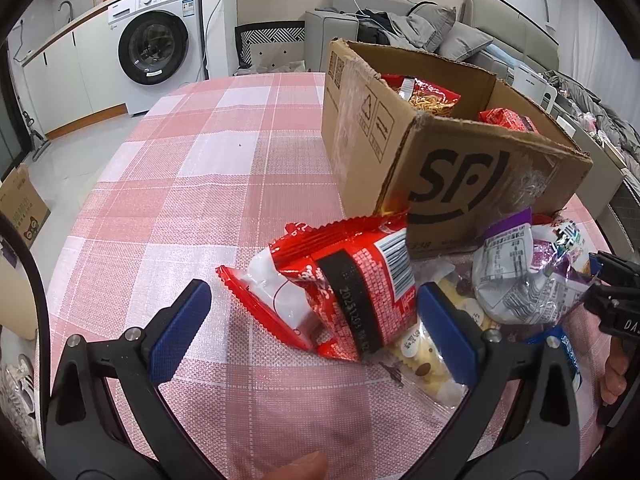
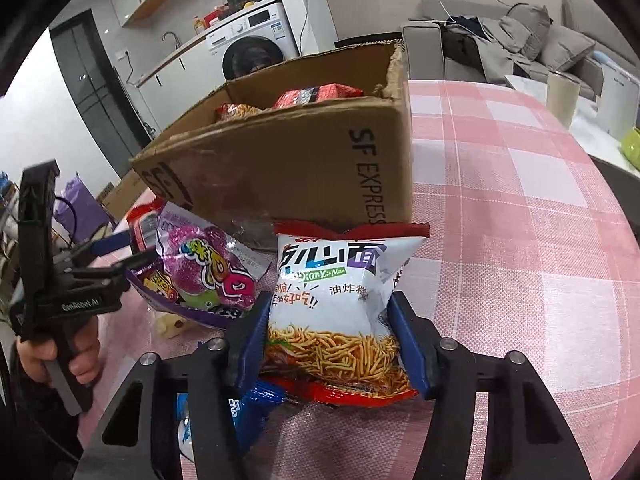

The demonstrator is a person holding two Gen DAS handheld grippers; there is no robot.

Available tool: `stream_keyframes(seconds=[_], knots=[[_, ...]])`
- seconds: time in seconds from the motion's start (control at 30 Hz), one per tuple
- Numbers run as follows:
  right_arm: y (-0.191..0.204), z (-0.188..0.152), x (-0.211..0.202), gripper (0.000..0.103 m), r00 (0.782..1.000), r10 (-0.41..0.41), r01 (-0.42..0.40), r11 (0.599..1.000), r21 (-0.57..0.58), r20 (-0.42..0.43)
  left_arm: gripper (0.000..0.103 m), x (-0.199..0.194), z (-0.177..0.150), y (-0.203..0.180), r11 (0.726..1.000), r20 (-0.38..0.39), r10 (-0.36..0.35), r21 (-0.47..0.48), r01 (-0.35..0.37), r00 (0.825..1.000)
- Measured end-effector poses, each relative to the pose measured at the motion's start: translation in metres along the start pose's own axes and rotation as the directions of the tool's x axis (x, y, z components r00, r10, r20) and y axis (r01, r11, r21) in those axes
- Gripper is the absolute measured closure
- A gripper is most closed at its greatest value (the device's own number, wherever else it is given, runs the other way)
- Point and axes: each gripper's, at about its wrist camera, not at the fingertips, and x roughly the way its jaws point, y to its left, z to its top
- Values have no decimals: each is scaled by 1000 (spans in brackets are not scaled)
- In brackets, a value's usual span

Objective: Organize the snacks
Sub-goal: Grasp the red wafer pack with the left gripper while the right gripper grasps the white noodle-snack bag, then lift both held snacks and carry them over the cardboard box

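In the right wrist view my right gripper (image 2: 330, 308) is shut on a white fried-noodle snack bag (image 2: 332, 300); both blue pads press into its sides. The bag stands against the front of an open cardboard box (image 2: 304, 168) with red packets inside. In the left wrist view my left gripper (image 1: 314, 292) stands open around a red snack packet (image 1: 344, 288) lying on the checked tablecloth; its pads are clear of the packet. The same box (image 1: 480, 176) rises just behind. A purple-edged snack bag (image 1: 516, 280) (image 2: 208, 276) lies between the two grippers.
A clear packet of biscuits (image 1: 424, 364) and a blue packet (image 2: 248, 404) lie under the pile. The pink checked table (image 1: 200, 160) stretches left of the box. A washing machine (image 1: 160, 40) and a sofa (image 1: 460, 28) stand beyond the table. A hand grips the left tool (image 2: 76, 356).
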Motion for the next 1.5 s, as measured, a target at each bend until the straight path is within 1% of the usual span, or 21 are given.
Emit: stream_keyframes(seconds=[0.2,0.27,0.33,0.37,0.43,0.5,0.53,0.63,0.73,1.0,1.5], knots=[[3,3,-7,45,1000,4,-4,1000,-8,20,2,3,-2,1,1000,1,-5,-12,5,1000],[4,3,-7,45,1000,4,-4,1000,-11,18,10,3,-2,1,1000,1,-22,-11,22,1000],[4,3,-7,45,1000,5,-4,1000,-12,17,26,3,-2,0,999,-8,-44,-7,44,999],[4,3,-7,45,1000,5,-4,1000,-12,18,29,3,-2,-1,999,-8,-45,-4,45,999],[4,3,-7,45,1000,6,-6,1000,-12,19,46,0,-2,-3,999,2,-42,10,42,999],[4,3,-8,45,1000,7,-7,1000,-14,23,55,-2,-2,-4,999,7,-32,27,31,999],[4,1,-9,45,1000,8,-7,1000,-15,24,57,-3,-1,-4,999,10,-28,29,28,1000],[4,0,-12,45,1000,7,-7,1000,-18,29,61,-5,0,-1,999,13,-38,18,38,999],[4,0,-13,45,999,7,-6,1000,-20,34,62,-8,1,1,999,20,-41,17,41,999],[4,0,-18,45,999,7,-6,1000,-21,46,63,-20,1,1,999,35,-36,28,35,999],[8,5,-35,45,996,14,-12,999,-32,88,63,-47,3,-6,998,86,-56,45,52,995]])
